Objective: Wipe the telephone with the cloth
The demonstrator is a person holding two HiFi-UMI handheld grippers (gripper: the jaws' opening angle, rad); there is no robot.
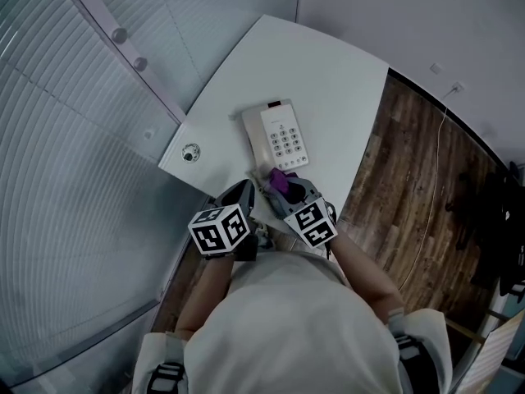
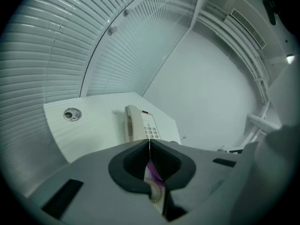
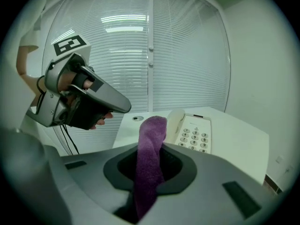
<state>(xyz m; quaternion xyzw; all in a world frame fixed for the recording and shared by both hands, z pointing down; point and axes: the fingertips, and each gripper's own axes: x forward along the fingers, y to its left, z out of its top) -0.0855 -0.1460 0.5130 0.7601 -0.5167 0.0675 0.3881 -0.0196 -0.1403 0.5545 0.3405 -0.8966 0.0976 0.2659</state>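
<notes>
Head view. White table (image 1: 328,80) with a curved edge, blinds (image 1: 74,138) on the left, wood floor (image 1: 410,179) on the right. Phone (image 1: 277,135) lies flat near the table's near edge, handset on its left side, keypad up. Round grommet (image 1: 190,152) sits in the tabletop left of it, apart. Right gripper (image 1: 294,194) is at the phone's near end with a purple cloth (image 1: 281,179) in its jaws; the cloth is at the phone's near edge, contact unclear. Left gripper (image 1: 243,194) is just beside the right one, at the table's edge, short of the phone.

Left gripper view. Left gripper (image 2: 149,144): jaws pressed together, tips meeting in a thin line. A narrow purple-and-white strip (image 2: 153,182) shows low in the hollow behind the tips; cannot tell what it is. Beyond the tips, the phone (image 2: 138,124) on the table (image 2: 93,125), grommet (image 2: 71,114) off to the left.

Right gripper view. Right gripper (image 3: 150,146): jaws pinching the cloth (image 3: 150,163), which stands up between them as a thick roll, its rounded top above the tips. Phone (image 3: 192,131) is just beyond and to the right of the cloth, keypad facing up. Left gripper (image 3: 125,108) is raised at the left, its tips apart from the cloth and phone. Grommet (image 3: 137,118) lies on the table behind.
</notes>
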